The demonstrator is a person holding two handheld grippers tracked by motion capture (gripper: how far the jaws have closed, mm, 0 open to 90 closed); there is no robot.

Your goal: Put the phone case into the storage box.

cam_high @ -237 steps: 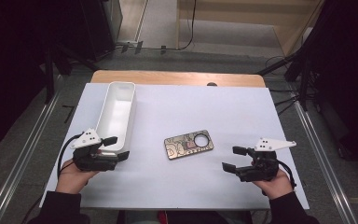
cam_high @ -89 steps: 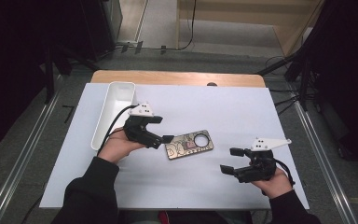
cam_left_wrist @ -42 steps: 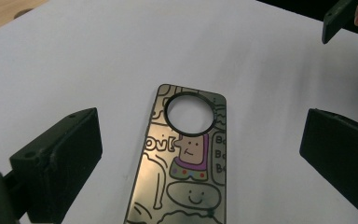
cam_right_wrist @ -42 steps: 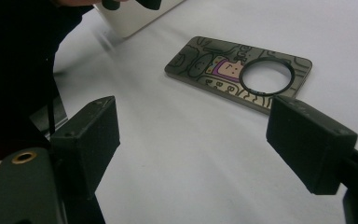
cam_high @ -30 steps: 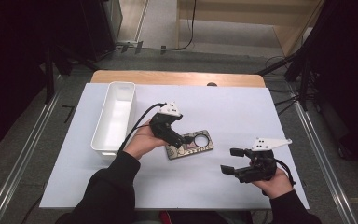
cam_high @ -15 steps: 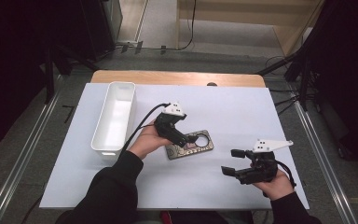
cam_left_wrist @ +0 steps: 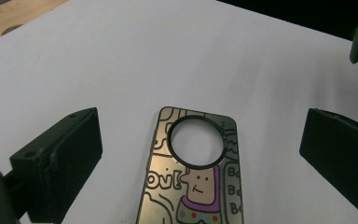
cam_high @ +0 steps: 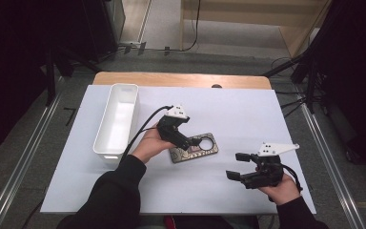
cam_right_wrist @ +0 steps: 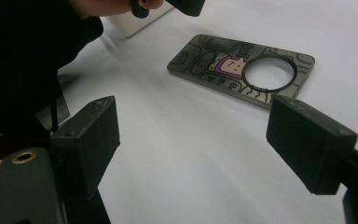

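Observation:
A flat phone case (cam_high: 206, 149) with cartoon drawings and a round ring cut-out lies at the middle of the white table. My left gripper (cam_high: 187, 143) hovers over its left end. In the left gripper view the two jaws stand wide apart on either side of the case (cam_left_wrist: 193, 177), not touching it, so the left gripper (cam_left_wrist: 198, 156) is open. My right gripper (cam_high: 237, 166) rests open near the front right, apart from the case. The right gripper view has the case (cam_right_wrist: 223, 65) ahead of the right gripper (cam_right_wrist: 200, 144), with nothing between the jaws.
A long white bin (cam_high: 116, 119) stands at the left of the table, apparently empty. The white mat (cam_high: 248, 114) ends at a wooden strip (cam_high: 181, 79) at the back. The person's dark left sleeve (cam_high: 114, 195) crosses the front of the table.
My left gripper has come from the front left, past the bin, over to the phone case; in the last second it only settled slightly. The right gripper has stayed put.

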